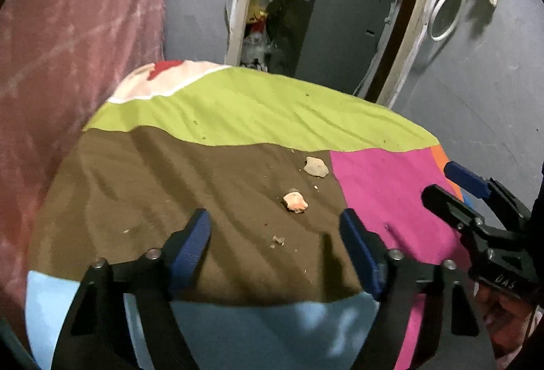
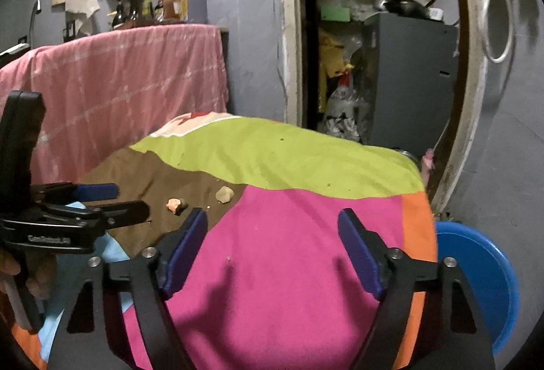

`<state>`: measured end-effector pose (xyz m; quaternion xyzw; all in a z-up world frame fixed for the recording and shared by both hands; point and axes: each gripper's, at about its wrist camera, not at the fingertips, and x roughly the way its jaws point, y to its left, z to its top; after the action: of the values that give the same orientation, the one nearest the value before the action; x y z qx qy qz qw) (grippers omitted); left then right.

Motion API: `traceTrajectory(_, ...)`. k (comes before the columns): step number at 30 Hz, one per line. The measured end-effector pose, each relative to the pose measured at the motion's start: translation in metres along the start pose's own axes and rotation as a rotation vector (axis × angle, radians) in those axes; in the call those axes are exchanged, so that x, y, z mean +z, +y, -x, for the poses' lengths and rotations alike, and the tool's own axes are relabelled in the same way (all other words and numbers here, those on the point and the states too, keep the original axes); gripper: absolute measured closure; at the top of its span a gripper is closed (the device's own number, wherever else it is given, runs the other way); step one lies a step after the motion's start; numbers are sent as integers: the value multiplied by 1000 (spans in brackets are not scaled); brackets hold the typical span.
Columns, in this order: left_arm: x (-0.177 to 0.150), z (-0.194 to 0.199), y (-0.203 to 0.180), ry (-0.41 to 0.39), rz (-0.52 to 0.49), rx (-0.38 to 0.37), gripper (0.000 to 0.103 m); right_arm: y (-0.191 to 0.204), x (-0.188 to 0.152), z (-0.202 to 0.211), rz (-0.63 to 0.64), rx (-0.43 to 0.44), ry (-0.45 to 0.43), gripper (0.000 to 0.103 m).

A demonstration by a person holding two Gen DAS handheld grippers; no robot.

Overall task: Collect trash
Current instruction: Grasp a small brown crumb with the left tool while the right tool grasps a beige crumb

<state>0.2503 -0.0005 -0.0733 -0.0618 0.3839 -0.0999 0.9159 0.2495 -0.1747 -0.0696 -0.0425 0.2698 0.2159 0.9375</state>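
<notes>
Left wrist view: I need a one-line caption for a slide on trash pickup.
Open left gripper above a patchwork cloth, two crumpled scraps lying ahead on its brown patch.

Left tongs (image 1: 275, 247) and right tongs (image 2: 272, 249), black frames, blue ribbed pads, silver screws, white lettering
</notes>
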Motion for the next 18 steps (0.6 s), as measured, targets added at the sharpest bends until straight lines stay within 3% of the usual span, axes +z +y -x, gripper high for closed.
traceTrajectory(4,5,-13,0,27,7,-5,47,0,3,-14,10,22,37,37)
traceTrajectory(8,9,-21,0,54,-6,-25,75,-1,4,-26,17,34,79,48)
traceTrajectory(15,7,-28,-4,82,-46,-49,84,-1,9,-42,37,42,132,53)
traceTrajectory(18,9,-33,-3,95,-55,-37,95,-2,11,-49,31,56,151,56)
